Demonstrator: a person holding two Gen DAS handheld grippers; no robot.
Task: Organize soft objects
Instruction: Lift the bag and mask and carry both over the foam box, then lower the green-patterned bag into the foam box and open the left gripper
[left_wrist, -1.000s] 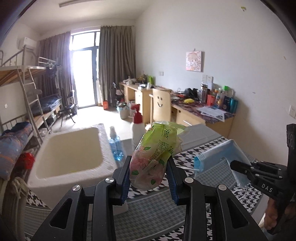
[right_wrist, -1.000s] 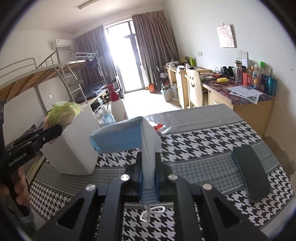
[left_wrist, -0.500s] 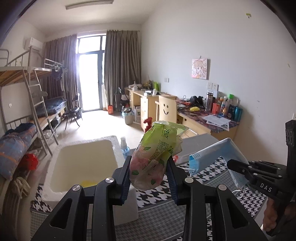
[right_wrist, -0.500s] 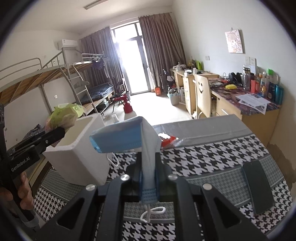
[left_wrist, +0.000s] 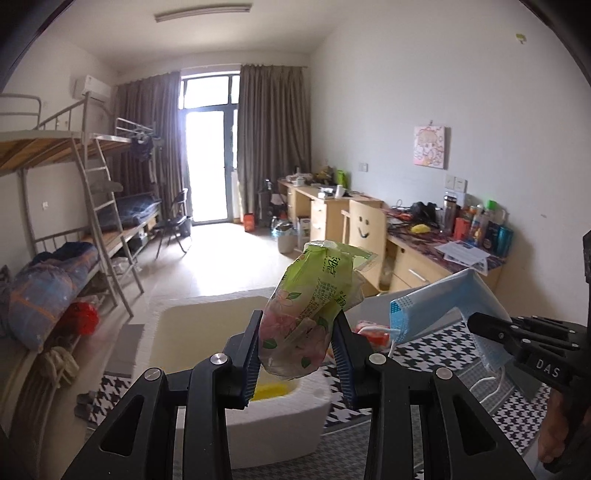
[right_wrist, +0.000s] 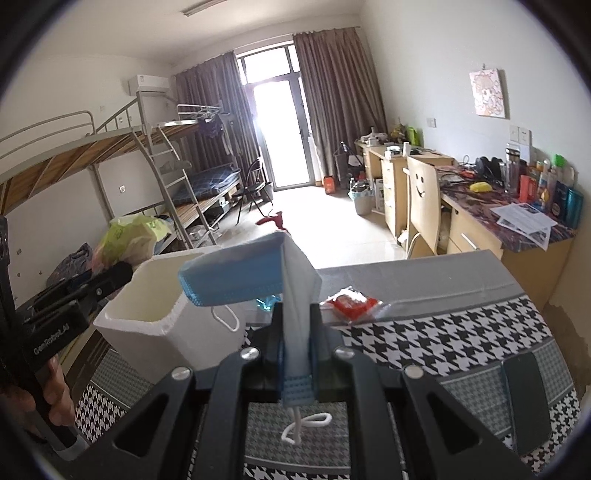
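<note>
- The houndstooth tablecloth (right_wrist: 443, 332) covers the tabletop, with a grey strip along its far edge.
- A white foam box (right_wrist: 147, 332) stands open near the tabletop's left edge; something yellow (left_wrist: 271, 389) lies on its bottom.
- The left gripper (left_wrist: 297, 354) is clamped on a crumpled green and pink floral wipes packet (left_wrist: 310, 306), held in the air over the box's near rim.
- The right gripper (right_wrist: 295, 343) is pinched tight on a blue face mask (right_wrist: 243, 277), which folds out to the left above the table beside the box; its white ear loop (right_wrist: 303, 424) dangles below the jaws.
- A dark flat case (right_wrist: 528, 402) lies by the right edge.
- A small red packet (right_wrist: 351, 302) rests on the grey strip.
</note>
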